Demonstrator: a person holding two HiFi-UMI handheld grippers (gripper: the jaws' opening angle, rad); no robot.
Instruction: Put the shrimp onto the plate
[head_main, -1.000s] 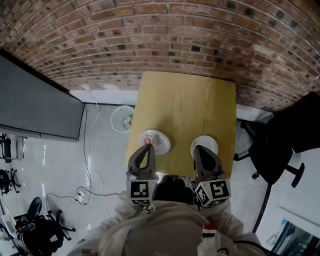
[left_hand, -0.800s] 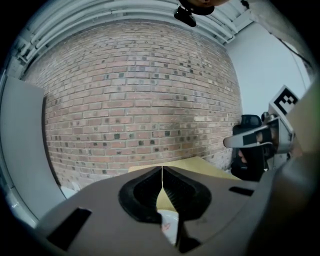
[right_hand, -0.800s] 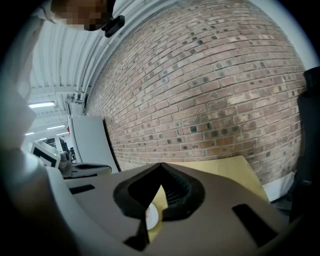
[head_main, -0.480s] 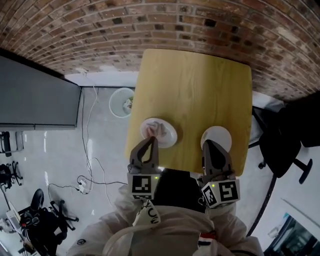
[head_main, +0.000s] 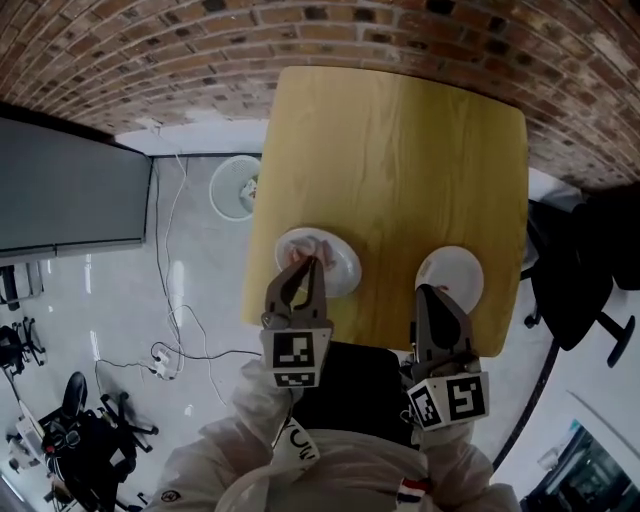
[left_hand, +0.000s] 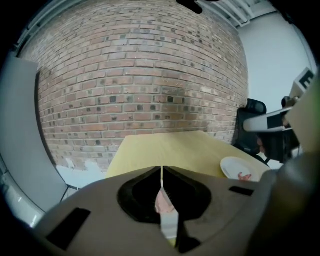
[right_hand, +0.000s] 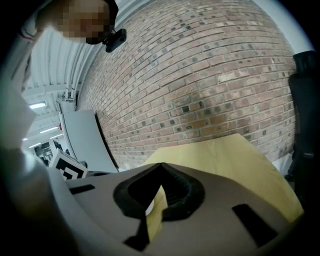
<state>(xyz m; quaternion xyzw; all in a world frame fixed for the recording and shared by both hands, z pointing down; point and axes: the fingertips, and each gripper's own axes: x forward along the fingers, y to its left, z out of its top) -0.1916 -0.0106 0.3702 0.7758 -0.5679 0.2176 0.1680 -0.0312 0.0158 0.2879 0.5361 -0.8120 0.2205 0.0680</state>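
On the yellow table (head_main: 390, 150) a white plate (head_main: 342, 268) at the near left holds a pile of pink shrimp (head_main: 311, 248). A second white plate (head_main: 458, 270) lies at the near right; in the left gripper view this plate (left_hand: 235, 165) carries one reddish shrimp (left_hand: 244, 176). My left gripper (head_main: 305, 262) hangs over the near rim of the left plate, its jaws shut with nothing between them. In its own view the left gripper (left_hand: 161, 169) shows pink shrimp (left_hand: 162, 202) below, seen through the gap behind the tips. My right gripper (head_main: 433, 292) is shut and empty at the right plate's near edge.
A brick wall (head_main: 330, 40) stands behind the table. A round waste bin (head_main: 233, 187) sits on the floor at the table's left, beside a grey panel (head_main: 70, 190) and cables. A black office chair (head_main: 590, 270) is off the table's right edge.
Both grippers have sunk toward the table, and their tips now reach the near edges of the two plates. The jaws stay shut throughout.
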